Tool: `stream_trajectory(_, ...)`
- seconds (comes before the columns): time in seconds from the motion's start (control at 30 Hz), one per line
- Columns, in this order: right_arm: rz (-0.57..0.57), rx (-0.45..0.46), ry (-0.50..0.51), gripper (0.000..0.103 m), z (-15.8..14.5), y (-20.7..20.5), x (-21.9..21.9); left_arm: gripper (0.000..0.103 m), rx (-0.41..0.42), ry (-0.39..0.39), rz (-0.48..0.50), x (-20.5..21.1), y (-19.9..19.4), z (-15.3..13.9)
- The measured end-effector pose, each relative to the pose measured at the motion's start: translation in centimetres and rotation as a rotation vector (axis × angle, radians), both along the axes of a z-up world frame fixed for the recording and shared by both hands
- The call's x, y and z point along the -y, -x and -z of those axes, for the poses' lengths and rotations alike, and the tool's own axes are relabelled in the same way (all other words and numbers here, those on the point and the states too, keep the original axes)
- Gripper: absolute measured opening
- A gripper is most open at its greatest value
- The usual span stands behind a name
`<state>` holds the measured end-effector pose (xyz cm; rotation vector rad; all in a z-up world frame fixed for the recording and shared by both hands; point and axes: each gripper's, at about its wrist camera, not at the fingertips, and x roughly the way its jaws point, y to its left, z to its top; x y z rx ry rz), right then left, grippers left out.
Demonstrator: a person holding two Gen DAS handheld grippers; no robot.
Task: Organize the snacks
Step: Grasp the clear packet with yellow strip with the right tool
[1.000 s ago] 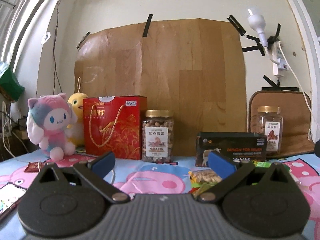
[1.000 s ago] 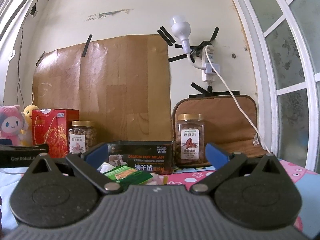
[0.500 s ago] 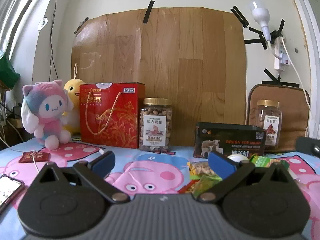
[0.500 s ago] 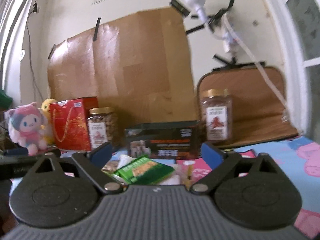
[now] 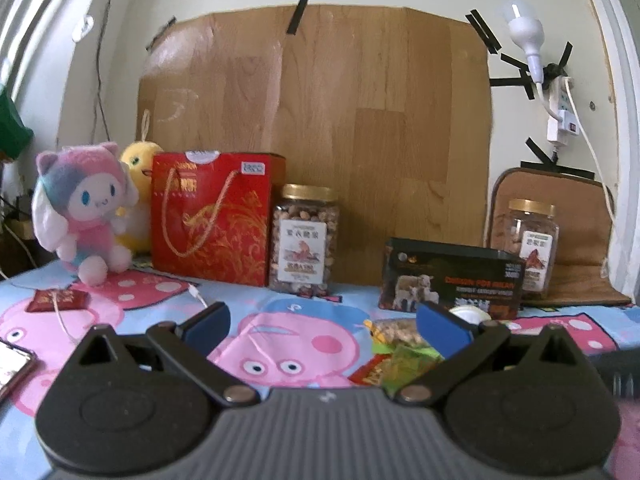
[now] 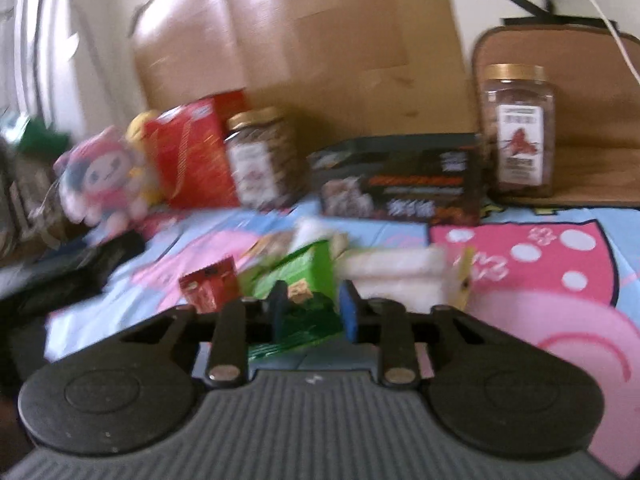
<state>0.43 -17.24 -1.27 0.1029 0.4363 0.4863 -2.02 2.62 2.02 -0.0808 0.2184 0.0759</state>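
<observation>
My right gripper point(image 6: 311, 312) has just been closing, and its blue pads now sit against the green snack packet point(image 6: 298, 280), pinching its near end so I can lift it out of the loose heap. Just left of that packet lies a small red packet point(image 6: 209, 282); just right of it, a white packet point(image 6: 394, 276), both touching the heap. My left gripper point(image 5: 322, 322) hangs with jaws wide apart and nothing between them, free for the next piece. Behind the green packet stands the dark box point(image 6: 400, 178). Beyond that, by the wall, stand the nut jars point(image 6: 516, 128) and the red gift bag point(image 5: 212, 216), probably where tidied snacks belong.
</observation>
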Motion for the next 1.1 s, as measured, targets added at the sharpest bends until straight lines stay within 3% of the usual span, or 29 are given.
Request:
stream_trajectory(0.13,-0.082,-0.068,0.019,0.026,1.1,2.5,-1.1,0.103,-0.032,0.046,0.062,-0.7,-0.3,-0.1)
stream_trajectory(0.2,-0.080,-0.055,0.012,0.026,0.8,3.4,-1.1,0.103,-0.047,0.069,0.080,-1.0,-0.5,-0.1)
stream_trajectory(0.3,-0.019,-0.027,-0.031,0.029,-0.2,3.7,0.2,0.103,-0.070,0.113,0.096,-1.8,-0.8,0.0)
stream_trajectory(0.43,0.155,0.007,-0.127,0.044,-1.1,3.2,3.7,0.103,-0.094,0.169,0.112,-2.6,-1.1,0.2)
stream_trajectory(0.57,0.303,-0.133,-0.292,0.046,-0.4,1.2,8.1,0.102,-0.145,0.161,0.187,-1.8,-1.6,0.0)
stream_trajectory(0.63,0.326,-0.231,-0.362,0.056,0.5,-0.2,9.4,0.102,-0.151,0.162,0.230,-1.1,-1.5,-0.2)
stream_trajectory(0.67,0.312,-0.285,-0.398,0.056,1.1,-1.1,9.7,0.102,-0.157,0.173,0.254,-0.8,-1.5,-0.3)
stream_trajectory(0.73,0.267,-0.330,-0.466,0.052,1.9,-1.8,9.7,0.102,-0.178,0.185,0.297,-0.2,-1.6,-0.4)
stream_trajectory(0.77,0.252,-0.334,-0.472,0.045,1.9,-1.9,9.3,0.102,-0.190,0.185,0.312,0.1,-1.7,-0.4)
stream_trajectory(0.8,0.231,-0.326,-0.478,0.028,1.8,-1.8,9.0,0.102,-0.202,0.184,0.323,0.3,-1.9,-0.4)
stream_trajectory(0.83,0.225,-0.303,-0.478,0.022,1.5,-1.2,8.9,0.102,-0.213,0.186,0.335,0.5,-2.0,-0.5)
stream_trajectory(0.97,0.255,-0.215,-0.421,0.018,0.6,1.8,9.6,0.102,-0.248,0.211,0.416,1.2,-2.3,-1.2)
stream_trajectory(1.1,0.258,-0.201,-0.391,0.018,1.7,4.2,11.9,0.102,-0.301,0.215,0.545,3.5,-3.0,-1.7)
